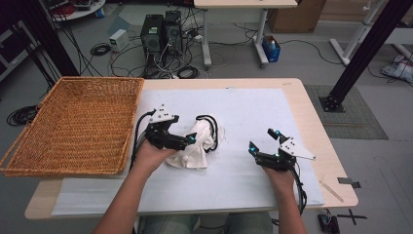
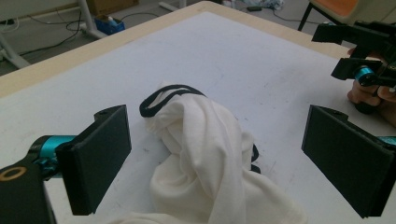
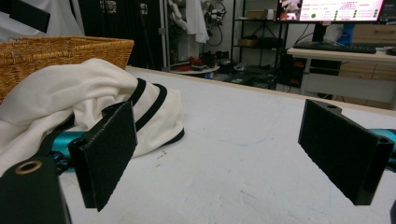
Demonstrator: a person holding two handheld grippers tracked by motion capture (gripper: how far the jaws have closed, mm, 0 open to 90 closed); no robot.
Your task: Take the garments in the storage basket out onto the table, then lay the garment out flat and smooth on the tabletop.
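1. The cloth (image 1: 199,144) is seen crumpled on the white mat (image 1: 253,185), right of the basket (image 1: 73,126).
2. The left gripper (image 1: 187,140) is held over it, jaws apart, nothing clamped.
3. The right gripper (image 1: 263,144) is kept farther off to the cloth's right, jaws apart and empty.

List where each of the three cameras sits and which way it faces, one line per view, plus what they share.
High view: above the person's side, looking forward and down on the table; both forearms, left gripper, right gripper show.
Left gripper view: rides that gripper, looking over the crumpled white garment; its open jaws show.
Right gripper view: low, facing the wicker basket; its open jaws show.
Shared: the garment appears in all three.
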